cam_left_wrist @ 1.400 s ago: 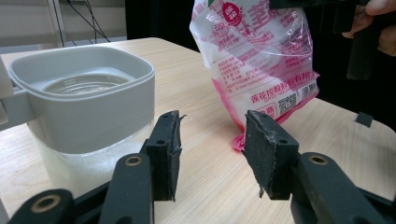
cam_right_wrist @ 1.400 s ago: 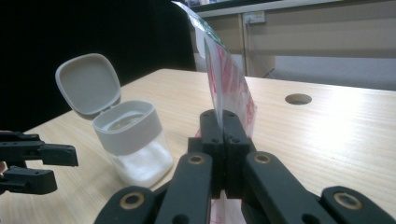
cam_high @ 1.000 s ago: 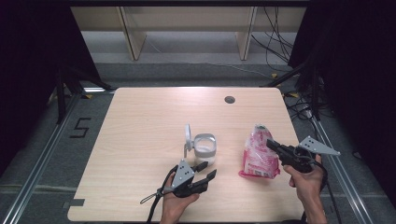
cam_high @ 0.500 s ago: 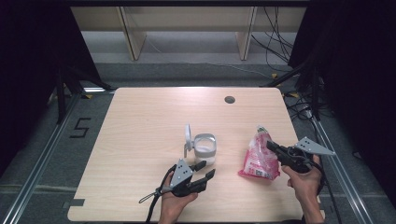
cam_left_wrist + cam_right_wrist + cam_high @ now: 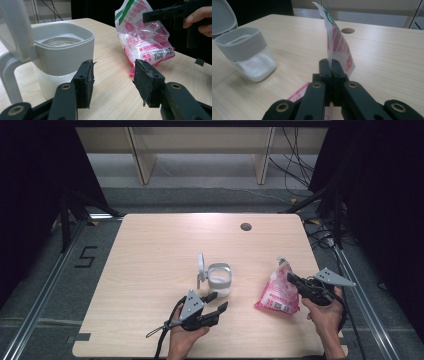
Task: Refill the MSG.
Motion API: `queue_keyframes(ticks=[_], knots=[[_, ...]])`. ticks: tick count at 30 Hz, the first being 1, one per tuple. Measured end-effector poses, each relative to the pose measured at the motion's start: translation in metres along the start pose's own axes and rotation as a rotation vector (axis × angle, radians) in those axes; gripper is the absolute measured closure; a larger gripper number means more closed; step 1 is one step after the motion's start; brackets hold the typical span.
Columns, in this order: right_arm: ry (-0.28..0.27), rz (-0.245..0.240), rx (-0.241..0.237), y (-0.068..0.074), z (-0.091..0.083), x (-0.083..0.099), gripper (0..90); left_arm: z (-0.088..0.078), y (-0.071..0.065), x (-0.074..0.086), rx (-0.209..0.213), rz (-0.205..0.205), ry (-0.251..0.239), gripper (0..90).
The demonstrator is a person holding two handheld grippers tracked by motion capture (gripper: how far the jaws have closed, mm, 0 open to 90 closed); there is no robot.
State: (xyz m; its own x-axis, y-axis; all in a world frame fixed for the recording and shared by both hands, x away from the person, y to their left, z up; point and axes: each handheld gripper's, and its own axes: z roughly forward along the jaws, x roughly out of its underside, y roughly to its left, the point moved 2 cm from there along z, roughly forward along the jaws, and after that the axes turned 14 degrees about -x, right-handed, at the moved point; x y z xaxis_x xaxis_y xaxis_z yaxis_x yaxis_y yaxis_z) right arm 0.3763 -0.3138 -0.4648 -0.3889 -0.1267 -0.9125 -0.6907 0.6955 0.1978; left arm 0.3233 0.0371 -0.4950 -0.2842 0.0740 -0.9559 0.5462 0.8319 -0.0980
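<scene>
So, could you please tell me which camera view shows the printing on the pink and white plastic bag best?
The left gripper view: the pink and white plastic bag faces that camera close up, label panel readable. The high view shows the bag small, its print blurred. The right gripper view shows it edge-on, pinched in the right tool.

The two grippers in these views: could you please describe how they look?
Both are black. The left gripper and right gripper each carry a grey three-cornered plate on top. Their fingers end in flat black pads with frayed edges and brass-coloured rivets. A dark cable trails from the left one.
</scene>
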Motion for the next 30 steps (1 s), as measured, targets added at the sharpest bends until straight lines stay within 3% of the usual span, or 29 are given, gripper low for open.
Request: queue_keyframes(ticks=[1,3,4,6,9,12,13,16,17,20,21,22,23,24,26,30], knots=[[0.003,0.032,0.010,0.001,0.000,0.001,90.0,0.001,0.001,0.000,0.006,-0.005,-0.009,49.2],[0.008,0.021,0.008,-0.002,-0.001,0.003,90.0,0.000,0.001,0.000,-0.004,-0.002,0.003,48.9],[0.008,0.049,0.014,-0.001,0.000,0.004,90.0,0.000,0.001,0.000,0.000,-0.003,0.000,48.9],[0.017,0.033,0.017,-0.005,-0.001,0.005,90.0,-0.001,0.001,0.000,-0.001,-0.004,-0.003,49.0],[0.010,0.074,0.019,-0.003,-0.001,0.006,90.0,-0.001,0.002,0.000,-0.004,-0.001,-0.001,49.1],[0.022,0.070,0.036,-0.004,-0.001,0.007,89.9,-0.001,0.003,-0.001,-0.001,-0.005,-0.013,49.2],[0.026,0.040,0.036,-0.006,-0.001,0.007,89.8,-0.001,0.003,-0.001,-0.002,-0.008,-0.014,49.2],[0.022,0.044,0.043,-0.007,-0.002,0.007,89.2,-0.002,0.004,0.000,-0.005,0.002,-0.004,49.1],[0.012,0.069,0.049,-0.006,-0.001,0.008,88.9,-0.002,0.004,0.000,-0.003,0.000,-0.008,49.1],[0.031,0.053,0.071,-0.009,-0.003,0.009,88.0,-0.003,0.005,-0.001,-0.012,0.000,0.002,48.9],[0.012,0.089,0.067,-0.007,-0.003,0.009,87.5,-0.004,0.005,-0.001,-0.011,0.005,0.005,48.9],[0.010,0.048,0.086,-0.011,-0.002,0.010,86.2,-0.004,0.005,-0.001,-0.013,0.007,0.007,48.8],[0.010,0.049,0.081,-0.012,-0.003,0.010,85.4,-0.005,0.006,-0.001,-0.015,0.006,0.004,48.7],[-0.002,0.084,0.085,-0.010,-0.002,0.011,83.9,-0.004,0.007,-0.001,-0.009,-0.002,-0.007,48.5],[0.013,0.062,0.112,-0.014,-0.005,0.011,79.1,-0.004,0.009,-0.001,-0.010,-0.001,-0.002,48.4],[0.004,0.113,0.120,-0.010,-0.005,0.011,74.7,-0.007,0.011,-0.001,-0.025,0.003,0.006,47.9]])
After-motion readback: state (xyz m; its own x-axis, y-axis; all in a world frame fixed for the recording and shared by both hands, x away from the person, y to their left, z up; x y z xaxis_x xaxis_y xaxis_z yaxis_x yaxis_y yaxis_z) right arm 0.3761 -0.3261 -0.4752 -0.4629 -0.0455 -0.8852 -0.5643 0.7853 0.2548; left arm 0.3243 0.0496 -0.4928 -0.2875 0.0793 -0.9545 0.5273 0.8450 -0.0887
